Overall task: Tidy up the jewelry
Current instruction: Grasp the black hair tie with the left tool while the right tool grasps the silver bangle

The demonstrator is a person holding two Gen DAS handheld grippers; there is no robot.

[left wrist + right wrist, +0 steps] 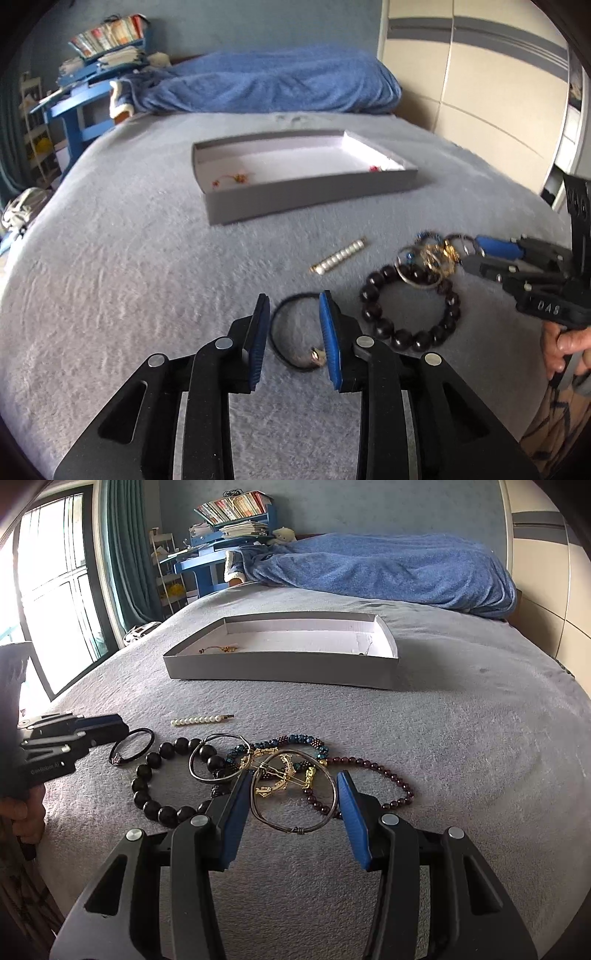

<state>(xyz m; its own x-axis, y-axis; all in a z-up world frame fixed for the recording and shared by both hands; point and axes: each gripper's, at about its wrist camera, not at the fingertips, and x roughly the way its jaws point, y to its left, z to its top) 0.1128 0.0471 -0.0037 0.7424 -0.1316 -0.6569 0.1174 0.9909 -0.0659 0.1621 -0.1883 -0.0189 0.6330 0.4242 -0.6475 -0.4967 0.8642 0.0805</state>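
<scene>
Hovering low over the grey bed (461, 738), the left claw (293, 332) is seen with its blue pads parted around a thin black bracelet (295, 328) that lies flat on the cover; no pad is pressed on it, though the right pad sits just beside its small metal charm. The right claw (291, 808) is likewise held apart, its pads standing on either side of a wire bangle (295, 794) without clamping it. Under and beside that bangle a tangle is spread: a gold chain piece (280, 775), a teal beaded bracelet (295, 740), a dark red beaded strand (373, 775), a second metal ring (214, 757), and a black bead bracelet (162, 779) to the left. Slightly farther, a pearl bar clip (201, 720) lies alone on the cover. Beyond it, well apart from the pile, an open grey box (280, 672) is set, with a small gold and red piece (218, 650) in its left end. A blue blanket (388, 572) is bunched at the far end.
</scene>
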